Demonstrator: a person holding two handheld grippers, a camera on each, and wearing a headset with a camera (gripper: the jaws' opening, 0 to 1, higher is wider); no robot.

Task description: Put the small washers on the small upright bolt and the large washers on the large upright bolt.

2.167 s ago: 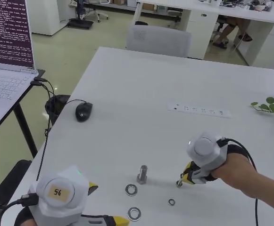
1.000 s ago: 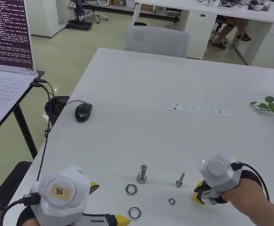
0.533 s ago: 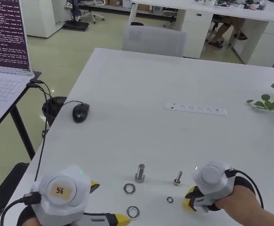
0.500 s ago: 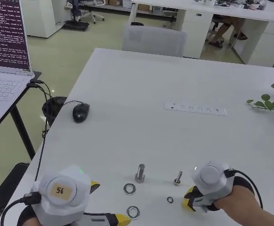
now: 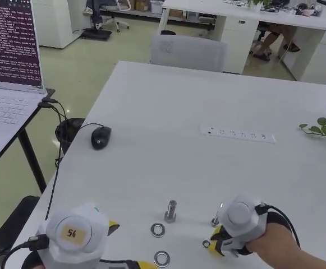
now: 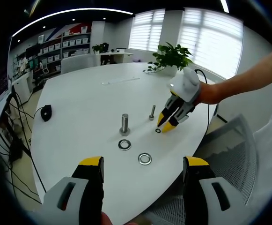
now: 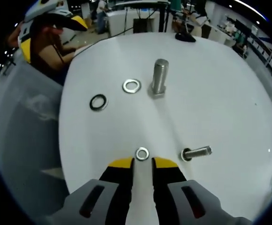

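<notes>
The large bolt (image 5: 170, 212) stands upright on the white table (image 5: 168, 112), and the small bolt (image 5: 215, 219) stands to its right. Two large washers (image 5: 157, 229) (image 5: 162, 258) lie flat in front of the large bolt. A small washer (image 7: 142, 153) lies just ahead of my right gripper (image 7: 143, 163); its jaws are a narrow gap apart and hold nothing. My left gripper (image 6: 143, 163) is open wide, low at the near table edge, with one large washer (image 6: 144, 158) ahead of it. The right gripper (image 6: 166, 124) points down at the small washer (image 6: 158, 131).
A black mouse (image 5: 100, 137) with its cable lies at the left. A white power strip (image 5: 237, 134) lies further back and a plant (image 5: 322, 126) at the right edge. A laptop (image 5: 5, 106) stands on a side stand. A grey chair (image 5: 188, 53) is behind the table.
My right gripper left the top of the small bolt, drew back to the right, then came down and left to the small washer. The left gripper stayed put.
</notes>
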